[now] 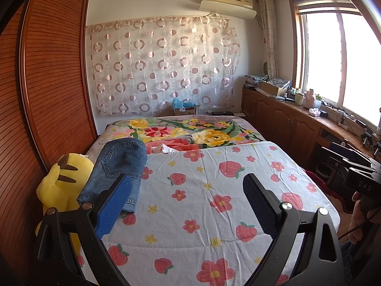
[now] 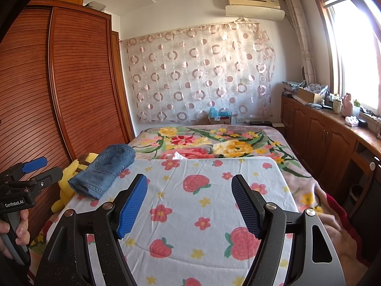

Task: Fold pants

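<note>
I see both tools released with nothing between the pads: the left tool (image 1: pixel 188 202) and right tool (image 2: pixel 189 205) hover over the strawberry-print sheet (image 1: pixel 214 190). The folded jeans (image 1: pixel 119 166) lie at the sheet's left edge, beside a yellow plush toy (image 1: pixel 62 190). A cardboard box (image 2: pixel 307 95) on the far cabinet top holds patterned fabric.

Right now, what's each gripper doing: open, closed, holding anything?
Left gripper: open, holding nothing; the jeans lie apart on the bed.
Right gripper: open, holding nothing.
</note>
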The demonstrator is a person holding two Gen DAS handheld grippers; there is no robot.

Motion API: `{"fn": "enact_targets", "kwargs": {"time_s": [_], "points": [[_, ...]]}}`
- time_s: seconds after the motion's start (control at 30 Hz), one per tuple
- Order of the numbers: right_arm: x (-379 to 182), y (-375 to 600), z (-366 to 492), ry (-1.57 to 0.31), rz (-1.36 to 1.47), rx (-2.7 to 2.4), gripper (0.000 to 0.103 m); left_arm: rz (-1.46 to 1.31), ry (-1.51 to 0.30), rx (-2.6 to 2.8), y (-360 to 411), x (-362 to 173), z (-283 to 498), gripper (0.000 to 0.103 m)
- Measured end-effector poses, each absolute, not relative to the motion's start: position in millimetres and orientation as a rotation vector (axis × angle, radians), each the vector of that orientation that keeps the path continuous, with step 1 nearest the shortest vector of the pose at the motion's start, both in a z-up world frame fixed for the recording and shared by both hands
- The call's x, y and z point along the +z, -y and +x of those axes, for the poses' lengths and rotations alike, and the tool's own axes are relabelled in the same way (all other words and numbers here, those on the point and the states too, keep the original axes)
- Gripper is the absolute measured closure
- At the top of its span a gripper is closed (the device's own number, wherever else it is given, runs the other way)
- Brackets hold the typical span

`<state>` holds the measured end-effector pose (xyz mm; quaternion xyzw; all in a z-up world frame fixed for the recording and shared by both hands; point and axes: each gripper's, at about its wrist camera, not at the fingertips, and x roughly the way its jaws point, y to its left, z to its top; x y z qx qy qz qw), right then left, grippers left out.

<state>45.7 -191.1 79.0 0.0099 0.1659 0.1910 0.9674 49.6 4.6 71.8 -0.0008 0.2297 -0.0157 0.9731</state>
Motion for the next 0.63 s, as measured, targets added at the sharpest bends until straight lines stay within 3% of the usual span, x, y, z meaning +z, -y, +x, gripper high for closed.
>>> {"fn": "enact_targets", "kwargs": {"time_s": [0.63], "points": [[78.0, 191.8, 44.1, -0.333, 0.021, 0.385, 0.028, -0.001, -0.462, -0.031, -5.1, 71.0, 49.8, 0.008]]}}
